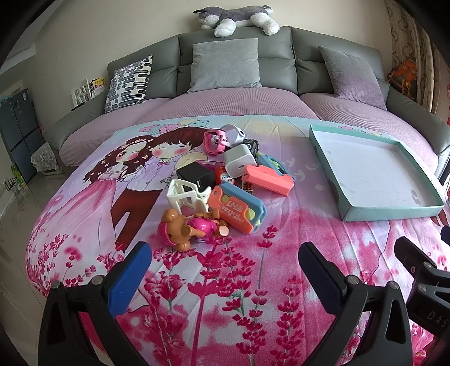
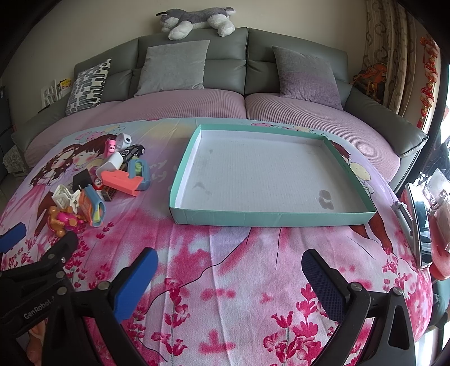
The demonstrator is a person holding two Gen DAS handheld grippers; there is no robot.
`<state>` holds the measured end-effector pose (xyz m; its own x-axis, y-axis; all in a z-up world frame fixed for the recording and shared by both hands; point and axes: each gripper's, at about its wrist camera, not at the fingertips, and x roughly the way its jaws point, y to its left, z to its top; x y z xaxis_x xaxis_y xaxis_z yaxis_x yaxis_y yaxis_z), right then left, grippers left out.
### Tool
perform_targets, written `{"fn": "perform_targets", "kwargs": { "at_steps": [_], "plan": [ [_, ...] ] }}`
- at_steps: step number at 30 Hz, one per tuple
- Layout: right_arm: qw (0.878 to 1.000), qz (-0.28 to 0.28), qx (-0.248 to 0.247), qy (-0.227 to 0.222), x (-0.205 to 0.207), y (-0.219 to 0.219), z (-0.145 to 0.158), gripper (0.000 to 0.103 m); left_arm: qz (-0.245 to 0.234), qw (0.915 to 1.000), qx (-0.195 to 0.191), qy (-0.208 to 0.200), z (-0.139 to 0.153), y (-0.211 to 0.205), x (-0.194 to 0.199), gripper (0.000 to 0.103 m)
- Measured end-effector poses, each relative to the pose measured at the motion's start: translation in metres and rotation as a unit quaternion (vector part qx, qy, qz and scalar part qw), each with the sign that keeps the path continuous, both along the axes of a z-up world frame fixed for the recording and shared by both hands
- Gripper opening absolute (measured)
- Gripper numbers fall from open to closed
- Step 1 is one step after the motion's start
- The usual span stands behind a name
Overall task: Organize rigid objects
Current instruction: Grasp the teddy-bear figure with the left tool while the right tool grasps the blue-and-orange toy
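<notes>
Left gripper [image 1: 225, 254] hovers low over the printed blanket [image 1: 253, 270], its blue-padded fingers [image 1: 132, 278] spread wide with nothing between them. Directly ahead of it lies the pile of small objects [image 1: 222, 180]: nearest, a brown and pink toy figure [image 1: 185, 228]; behind it a white plastic clip frame [image 1: 185, 195] and an orange and blue case [image 1: 236, 208] bearing white characters too small to read; further back a black block [image 1: 195, 176], a white charger [image 1: 239, 162], a coral bar [image 1: 267, 176] and a pink watch [image 1: 215, 142]. To the right of the pile, apart from it, sits the teal tray [image 2: 270, 218], white-floored and holding nothing. Right gripper [image 2: 229, 271] hangs just short of the tray's near wall, fingers likewise spread and unloaded. The right view alone shows the left tool's body marked "GenRobot"; the left view shows "DAS" on the right tool. The right view also shows a toy car [image 2: 134, 151] at the pile's rear. A plush husky [image 1: 236, 17] lies atop the grey sofa [image 1: 278, 56].
</notes>
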<state>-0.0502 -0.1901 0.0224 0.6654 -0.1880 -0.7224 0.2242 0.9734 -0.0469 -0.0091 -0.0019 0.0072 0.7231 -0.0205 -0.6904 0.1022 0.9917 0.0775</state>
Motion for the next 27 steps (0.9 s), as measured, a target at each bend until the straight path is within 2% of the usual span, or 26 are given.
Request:
{"fn": "perform_targets", "kwargs": {
  "at_steps": [3, 6, 9, 13, 18, 23, 27],
  "plan": [
    [1.000, 0.006, 0.022, -0.006, 0.003, -0.005, 0.004, 0.103, 0.014, 0.9998, -0.013, 0.002, 0.006, 0.014, 0.007, 0.103],
    [0.999, 0.028, 0.038, -0.012, 0.011, -0.002, 0.013, 0.103, 0.029, 0.9995, 0.005, -0.015, 0.016, 0.030, 0.018, 0.103],
    [0.997, 0.061, 0.034, -0.018, 0.028, 0.011, 0.025, 0.103, 0.046, 0.9985, 0.025, -0.018, 0.027, 0.050, 0.037, 0.103],
    [0.993, 0.114, 0.037, -0.018, 0.057, 0.042, 0.037, 0.103, 0.068, 0.9976, 0.012, -0.005, 0.034, 0.079, 0.058, 0.103],
    [0.985, 0.164, 0.059, 0.016, 0.087, 0.076, 0.018, 0.102, 0.069, 0.9973, -0.012, 0.020, 0.026, 0.101, 0.069, 0.103],
    [0.979, 0.189, 0.059, 0.050, 0.104, 0.100, -0.010, 0.099, 0.051, 0.9976, -0.014, 0.043, 0.005, 0.102, 0.076, 0.103],
    [0.974, 0.208, 0.057, 0.074, 0.115, 0.109, -0.029, 0.092, 0.049, 0.9949, -0.046, 0.075, -0.008, 0.107, 0.080, 0.103]
  ]
}}
